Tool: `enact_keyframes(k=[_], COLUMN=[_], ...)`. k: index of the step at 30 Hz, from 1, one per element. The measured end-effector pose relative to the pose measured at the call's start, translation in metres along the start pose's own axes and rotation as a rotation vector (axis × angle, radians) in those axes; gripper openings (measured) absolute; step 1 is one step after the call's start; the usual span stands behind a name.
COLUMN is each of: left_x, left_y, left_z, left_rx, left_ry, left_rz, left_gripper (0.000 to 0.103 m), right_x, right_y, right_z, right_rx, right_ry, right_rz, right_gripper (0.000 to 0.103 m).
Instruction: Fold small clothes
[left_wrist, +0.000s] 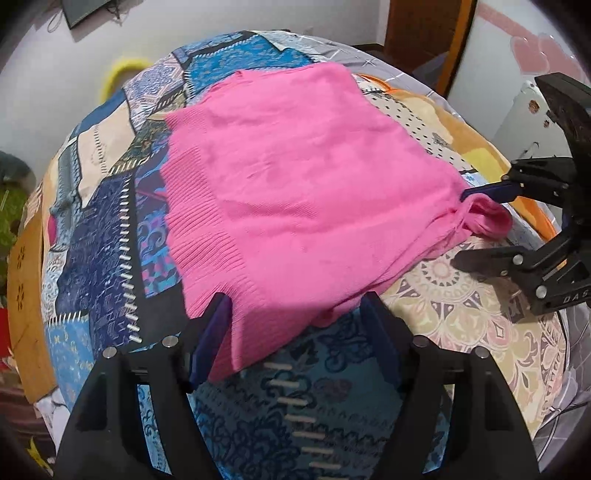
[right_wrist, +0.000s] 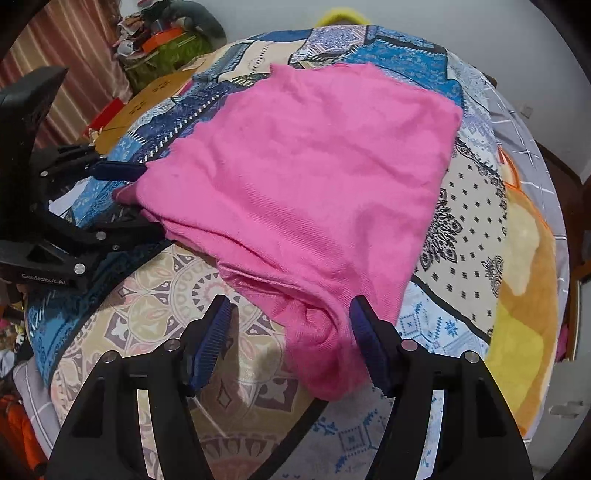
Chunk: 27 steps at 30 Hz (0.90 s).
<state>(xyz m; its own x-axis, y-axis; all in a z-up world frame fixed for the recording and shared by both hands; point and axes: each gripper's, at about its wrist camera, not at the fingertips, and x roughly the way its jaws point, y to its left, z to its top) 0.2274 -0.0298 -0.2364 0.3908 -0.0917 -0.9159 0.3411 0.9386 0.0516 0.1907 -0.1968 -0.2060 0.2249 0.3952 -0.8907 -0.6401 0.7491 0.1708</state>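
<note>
Folded pink garment lies flat on patchwork bedspread

Two identical handheld claws: left claw, right claw. Matte black plastic frames with triangular cut-outs. Round silver pivot pins at linkage joints. Fingers tipped with dark blue ribbed pads. White lettering "GenRobot.AI" on left claw body; partial white letters "DAS" on right claw body.
</note>
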Motion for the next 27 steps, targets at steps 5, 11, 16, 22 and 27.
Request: enact_keyframes(k=[5,11,16,22,27], left_x=[0.007,0.007,0.007,-0.004,-0.024], left_y=[-0.005,-0.015,-0.010,0.004,0.017], left_z=[0.002,0.004,0.011,0.018,0.032], left_rx=[-0.010,0.032,0.024,-0.040,-0.100], left_ry=[-0.022,-0.054,-0.063,-0.089,-0.138], left_rz=[-0.004,0.021,0.046,0.041,0.027], left_gripper=[0.072,0.052,0.016,0.012,0.012], right_x=[0.002,0.003,-0.002,-0.024,-0.045], right_y=[-0.004,-0.007,-0.005,-0.001,-0.003], right_z=[0.000,0.001,0.006,0.017,0.036], right_rx=[0.013,0.019,0.012,-0.002,-0.011], right_ry=[-0.010,-0.038,-0.059,-0.127,-0.196], right_rz=[0.004,-0.016,-0.007,-0.009,-0.030], right_gripper=[0.052,0.017,0.011,0.010,0.010])
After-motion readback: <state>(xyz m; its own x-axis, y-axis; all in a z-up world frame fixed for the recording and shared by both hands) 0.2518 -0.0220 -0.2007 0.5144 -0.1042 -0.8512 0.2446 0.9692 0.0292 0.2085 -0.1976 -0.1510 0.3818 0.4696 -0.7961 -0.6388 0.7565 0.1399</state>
